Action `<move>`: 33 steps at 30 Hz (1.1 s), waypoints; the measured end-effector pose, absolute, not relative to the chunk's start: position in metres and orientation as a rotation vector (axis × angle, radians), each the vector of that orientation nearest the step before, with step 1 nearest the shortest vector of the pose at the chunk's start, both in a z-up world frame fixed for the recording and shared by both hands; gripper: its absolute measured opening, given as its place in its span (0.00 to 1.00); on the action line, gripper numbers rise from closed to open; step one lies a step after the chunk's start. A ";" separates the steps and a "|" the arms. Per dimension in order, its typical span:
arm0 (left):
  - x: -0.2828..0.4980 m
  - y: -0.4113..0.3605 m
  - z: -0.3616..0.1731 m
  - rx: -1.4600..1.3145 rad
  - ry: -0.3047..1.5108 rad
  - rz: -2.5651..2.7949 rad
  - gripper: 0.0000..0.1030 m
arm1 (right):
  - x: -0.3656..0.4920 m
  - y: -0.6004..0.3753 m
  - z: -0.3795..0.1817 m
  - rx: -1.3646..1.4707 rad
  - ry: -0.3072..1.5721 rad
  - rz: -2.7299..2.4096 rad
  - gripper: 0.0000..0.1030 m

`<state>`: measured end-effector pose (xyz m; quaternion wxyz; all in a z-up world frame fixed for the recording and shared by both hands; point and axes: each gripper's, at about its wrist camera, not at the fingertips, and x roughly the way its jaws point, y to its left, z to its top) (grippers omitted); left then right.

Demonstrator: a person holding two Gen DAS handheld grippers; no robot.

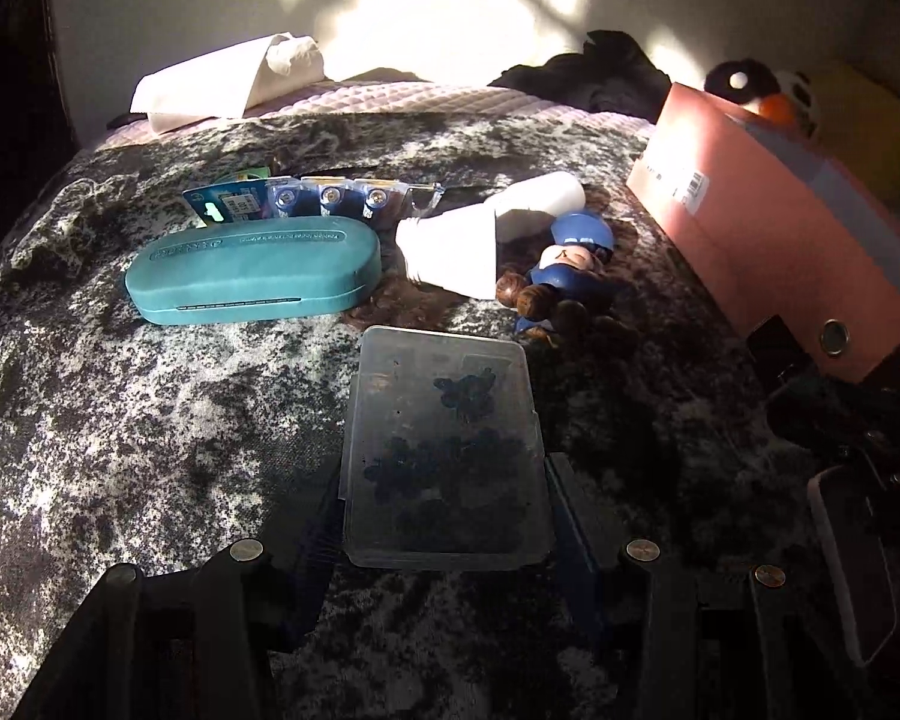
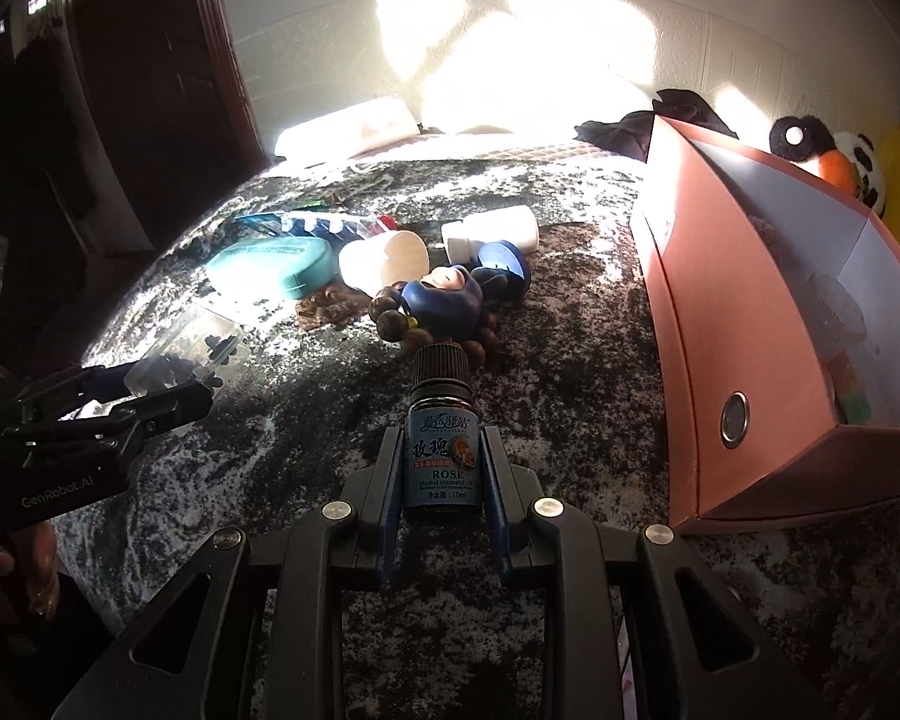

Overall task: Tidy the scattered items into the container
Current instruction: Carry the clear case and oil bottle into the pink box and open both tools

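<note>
Left wrist view: a bed [image 1: 120, 408] under a mottled black-and-white plush blanket, strong sunlight patches on the pale wall behind. A pink quilted cover shows at the far end, with a folded white cloth [image 1: 222, 81] and a heap of dark clothing [image 1: 600, 75] on it. Scattered on the blanket: a teal glasses case [image 1: 252, 279], a blister card of button batteries [image 1: 306, 201] just behind it, two white plastic bottles [image 1: 456, 249] lying on their sides, a blue figurine [image 1: 570, 267] tangled with brown wooden beads [image 1: 525, 294]. To the right stands the pink cardboard box [image 1: 768, 246], the container, with a metal grommet in its near end wall and plush toys [image 1: 768, 93] behind it. Left claw [image 1: 444, 504] is partly open and clamped on a clear plastic case [image 1: 444, 444] holding small dark blue pieces; both fingers press its long sides, and the case is lifted off the blanket. Right wrist view: right claw [image 2: 441, 480] is closed narrow on a small dark bottle [image 2: 441, 438] with a ribbed black cap and a blue label reading ROSE; the bottle points cap-forward, above the blanket. The box sits open just right of the claw, with a clear jar and a few coloured things dimly visible inside. A person's hand [image 2: 24, 564] shows at the left edge, behind the left claw.
</note>
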<state>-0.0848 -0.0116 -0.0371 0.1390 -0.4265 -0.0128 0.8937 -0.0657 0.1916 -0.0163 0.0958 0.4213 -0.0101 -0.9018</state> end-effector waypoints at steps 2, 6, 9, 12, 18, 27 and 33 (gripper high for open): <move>-0.079 -0.006 -0.028 -1.205 -0.027 2.587 0.52 | -0.059 0.193 -0.008 1.223 -0.034 -2.677 0.25; -0.067 0.006 -0.009 -1.146 0.000 2.599 0.52 | -0.047 0.197 0.007 1.169 -0.041 -2.700 0.25; -0.061 0.017 0.004 -1.107 0.013 2.603 0.52 | -0.038 0.203 0.020 1.128 -0.047 -2.728 0.25; -0.058 0.029 0.019 -1.069 0.022 2.602 0.52 | -0.029 0.214 0.032 1.090 -0.064 -2.763 0.25; -0.057 0.068 0.052 -0.978 0.052 2.582 0.52 | -0.014 0.245 0.060 1.003 -0.100 -2.868 0.25; -0.063 0.150 0.093 -0.858 0.113 2.506 0.52 | 0.006 0.334 0.100 0.876 -0.294 -3.055 0.25; -0.071 0.207 0.099 -0.837 0.140 2.443 0.52 | 0.017 0.381 0.109 0.843 -0.368 -3.144 0.25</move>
